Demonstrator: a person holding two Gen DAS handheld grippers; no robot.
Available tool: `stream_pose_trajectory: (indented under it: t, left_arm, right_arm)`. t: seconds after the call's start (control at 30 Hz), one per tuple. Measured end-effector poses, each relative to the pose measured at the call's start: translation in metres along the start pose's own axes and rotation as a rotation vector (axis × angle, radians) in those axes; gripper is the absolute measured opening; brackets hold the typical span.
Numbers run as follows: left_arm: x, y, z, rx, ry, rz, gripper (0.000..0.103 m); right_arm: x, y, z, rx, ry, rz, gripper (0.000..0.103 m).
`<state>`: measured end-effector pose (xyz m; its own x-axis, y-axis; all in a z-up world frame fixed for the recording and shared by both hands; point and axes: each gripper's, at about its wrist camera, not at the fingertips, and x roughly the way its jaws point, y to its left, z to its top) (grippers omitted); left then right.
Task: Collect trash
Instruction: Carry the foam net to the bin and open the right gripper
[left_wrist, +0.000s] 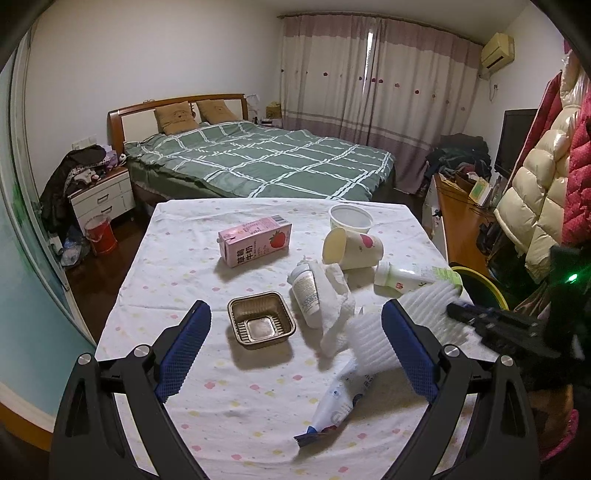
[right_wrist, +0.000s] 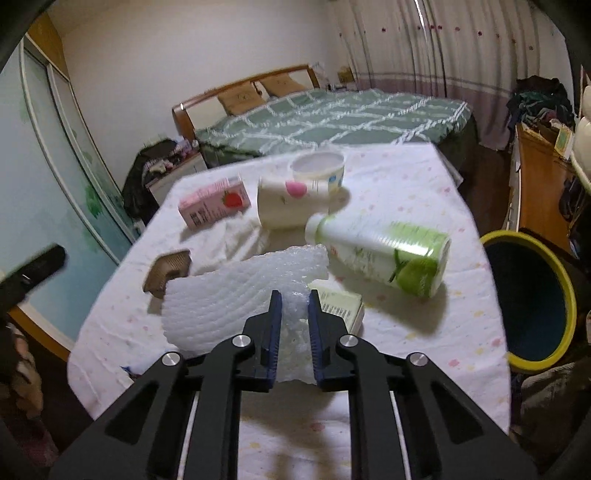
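Observation:
My right gripper (right_wrist: 295, 297) is shut on a white foam net sleeve (right_wrist: 229, 291), held just above the table's right side; the left wrist view shows the sleeve (left_wrist: 373, 339) hanging from that gripper (left_wrist: 456, 309). My left gripper (left_wrist: 295, 308) is open over the near middle of the table with nothing between its fingers. Below it lie a foil tray (left_wrist: 262, 325), a small white bottle (left_wrist: 304, 291) and a crumpled tissue (left_wrist: 338, 306). A green-labelled plastic bottle (right_wrist: 384, 251), a tipped paper cup (right_wrist: 284, 206), a pink milk carton (right_wrist: 214, 205) and a white tub (right_wrist: 317, 170) lie further back.
A dark bin with a yellow rim (right_wrist: 565, 291) stands off the table's right edge. A squeezed tube (left_wrist: 340, 402) lies near the front edge and a small box (right_wrist: 340, 306) under the sleeve. A bed (left_wrist: 258, 158) stands beyond the table; hanging coats (left_wrist: 535, 192) are at right.

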<state>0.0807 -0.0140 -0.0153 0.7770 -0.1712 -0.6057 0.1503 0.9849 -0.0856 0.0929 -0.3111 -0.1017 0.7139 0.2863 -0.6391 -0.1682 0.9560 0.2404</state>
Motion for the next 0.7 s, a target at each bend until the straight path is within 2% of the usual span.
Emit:
stream_pose_trajectory:
  t: [0.13,0.27,0.5,0.7]
  left_arm:
    - [0.001,-0.003,0.0,0.004,0.002,-0.005,0.092]
    - [0.002,-0.006,-0.001,0.009,0.005,-0.013,0.092]
    - [0.008,-0.012,-0.002,0.02,0.017,-0.022,0.092]
    - [0.013,-0.018,-0.001,0.033,0.025,-0.03,0.092]
  right_arm:
    - [-0.024,-0.008,0.009,0.014,-0.06,-0.006,0.014]
    - [-0.046,-0.028,0.019,0.045,-0.128,-0.081,0.014]
    - [-0.075,-0.097,0.027,0.175,-0.205,-0.241,0.014]
    - [-0.082,-0.166,0.021,0.301,-0.213,-0.407,0.014]
